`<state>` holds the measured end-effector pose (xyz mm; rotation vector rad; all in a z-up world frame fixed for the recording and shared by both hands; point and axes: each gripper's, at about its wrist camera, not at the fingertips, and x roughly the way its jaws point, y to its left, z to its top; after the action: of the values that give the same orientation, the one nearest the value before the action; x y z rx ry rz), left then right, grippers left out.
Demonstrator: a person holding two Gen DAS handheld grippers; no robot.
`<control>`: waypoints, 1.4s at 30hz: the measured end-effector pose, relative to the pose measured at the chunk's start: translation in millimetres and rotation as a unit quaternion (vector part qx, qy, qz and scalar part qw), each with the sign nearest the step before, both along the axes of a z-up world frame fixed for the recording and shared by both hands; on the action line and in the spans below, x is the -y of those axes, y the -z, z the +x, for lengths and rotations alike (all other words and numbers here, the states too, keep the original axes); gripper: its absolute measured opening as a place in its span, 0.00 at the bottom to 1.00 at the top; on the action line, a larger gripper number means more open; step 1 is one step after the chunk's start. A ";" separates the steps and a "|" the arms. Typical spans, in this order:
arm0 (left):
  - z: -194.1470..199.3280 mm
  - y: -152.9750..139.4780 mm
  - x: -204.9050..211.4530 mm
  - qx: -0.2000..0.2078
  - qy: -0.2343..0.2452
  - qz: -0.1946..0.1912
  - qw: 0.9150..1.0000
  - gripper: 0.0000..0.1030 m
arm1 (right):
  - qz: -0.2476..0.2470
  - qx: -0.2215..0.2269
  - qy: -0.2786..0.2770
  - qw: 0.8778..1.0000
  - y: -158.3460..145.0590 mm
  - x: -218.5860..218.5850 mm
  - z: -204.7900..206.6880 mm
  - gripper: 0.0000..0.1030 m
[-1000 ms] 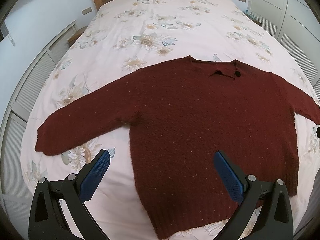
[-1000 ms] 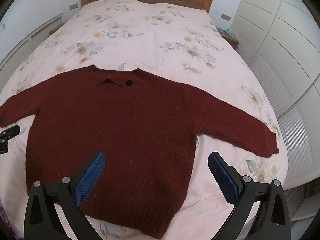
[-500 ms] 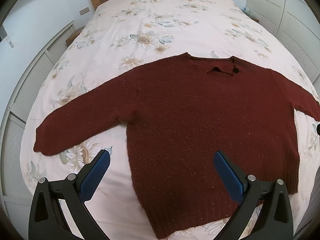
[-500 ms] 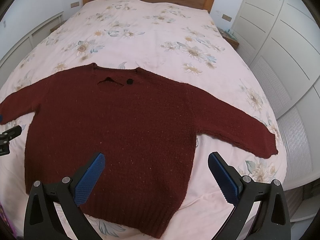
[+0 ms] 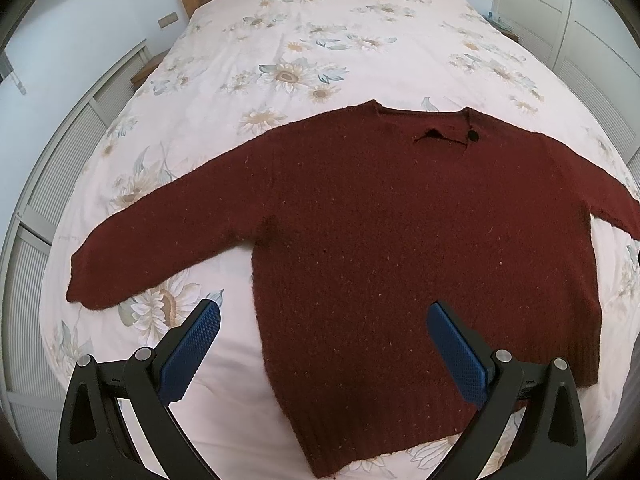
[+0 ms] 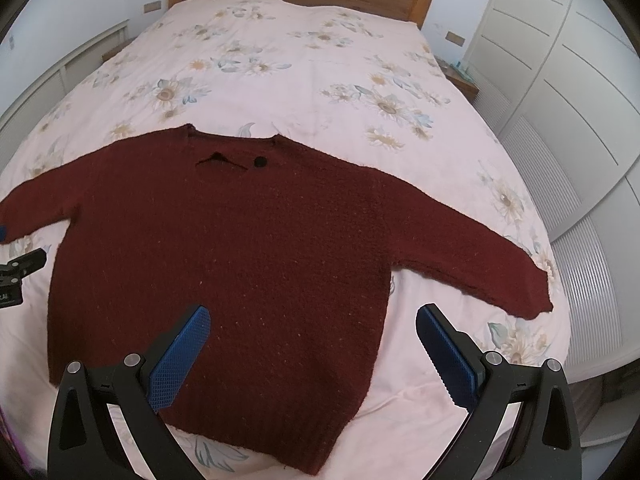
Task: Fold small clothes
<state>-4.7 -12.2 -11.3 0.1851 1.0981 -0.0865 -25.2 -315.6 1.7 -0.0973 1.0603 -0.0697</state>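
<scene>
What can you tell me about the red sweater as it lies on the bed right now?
The sweater is dark maroon, a fuzzy speckled knit with a ribbed hem. It lies flat and unfolded on the floral bedspread, neckline toward the headboard, both long sleeves spread outward and angled down. Near the collar sit a small slit and a black button. Nothing grips it: the left gripper and right gripper hang open above its lower part, with no contact visible.
</scene>
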 end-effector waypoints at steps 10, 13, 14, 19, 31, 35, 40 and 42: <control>0.3 2.6 0.2 -0.003 0.002 0.001 1.000 0.99 | -0.001 0.000 0.000 1.000 -0.4 1.0 0.5 1.00; 0.3 3.9 0.1 -0.005 0.003 0.000 1.000 0.99 | -0.001 -0.001 -0.001 1.000 -0.1 2.0 0.1 1.00; 0.3 4.2 -0.3 -0.005 0.003 0.001 1.000 0.99 | -0.001 -0.001 -0.001 1.000 0.4 1.8 -0.3 1.00; 0.3 4.2 0.0 -0.005 0.003 0.000 1.000 0.99 | 0.004 0.003 0.002 1.000 1.6 4.0 -1.7 1.00; 17.3 0.0 7.4 -0.001 0.015 -0.011 1.000 0.99 | 0.039 0.064 0.085 0.994 -8.8 95.0 18.1 1.00; 31.1 -0.5 11.6 -0.001 0.021 -0.004 1.000 0.99 | 0.039 0.069 0.129 0.988 -5.8 154.1 31.2 1.00; 45.8 3.1 15.1 0.002 0.018 0.011 1.000 0.99 | 0.044 0.069 0.189 0.979 17.8 232.3 45.3 1.00; 51.6 6.2 15.6 0.005 0.014 0.009 1.000 0.99 | 0.042 0.060 0.219 0.973 36.3 264.3 50.1 1.00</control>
<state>46.9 -27.7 -17.5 0.2165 1.0877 -0.1002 24.9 -579.8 -34.6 0.2170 0.9473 -0.4235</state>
